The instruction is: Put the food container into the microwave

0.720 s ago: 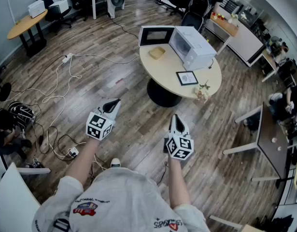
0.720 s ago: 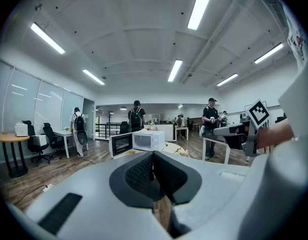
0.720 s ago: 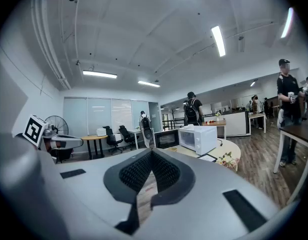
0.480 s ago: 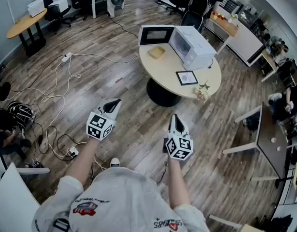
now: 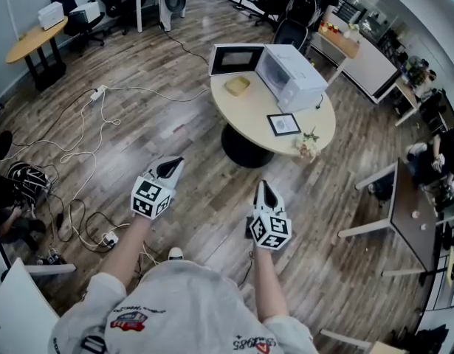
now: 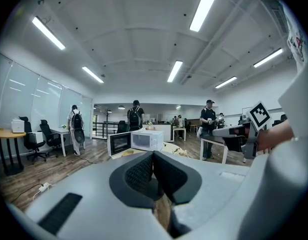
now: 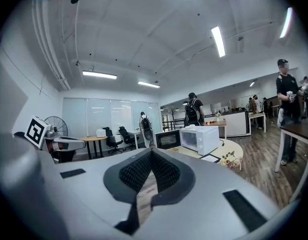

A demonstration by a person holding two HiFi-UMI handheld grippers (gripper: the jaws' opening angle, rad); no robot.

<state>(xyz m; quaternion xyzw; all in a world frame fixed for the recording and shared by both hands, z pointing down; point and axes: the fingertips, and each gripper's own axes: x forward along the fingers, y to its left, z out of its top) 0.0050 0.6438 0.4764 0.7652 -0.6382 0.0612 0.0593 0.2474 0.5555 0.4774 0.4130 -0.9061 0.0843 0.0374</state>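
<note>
A yellowish food container (image 5: pixel 237 85) lies on the round table (image 5: pixel 256 113), in front of the white microwave (image 5: pixel 291 77), whose door (image 5: pixel 236 59) hangs open to the left. The microwave (image 6: pixel 146 139) and container (image 6: pixel 128 153) show far off in the left gripper view, the microwave (image 7: pixel 199 138) also in the right gripper view. My left gripper (image 5: pixel 172 168) and right gripper (image 5: pixel 264 192) are held over the wooden floor, well short of the table. Both are shut, with nothing between the jaws.
A framed picture (image 5: pixel 284 124) and a small bunch of flowers (image 5: pixel 308 144) sit on the table's near side. Cables and a power strip (image 5: pixel 101 91) trail over the floor at left. Other desks (image 5: pixel 36 37), office chairs and several people stand around the room.
The view has shifted a little toward the table. Both grippers sit slightly lower in the head view and stay shut.
</note>
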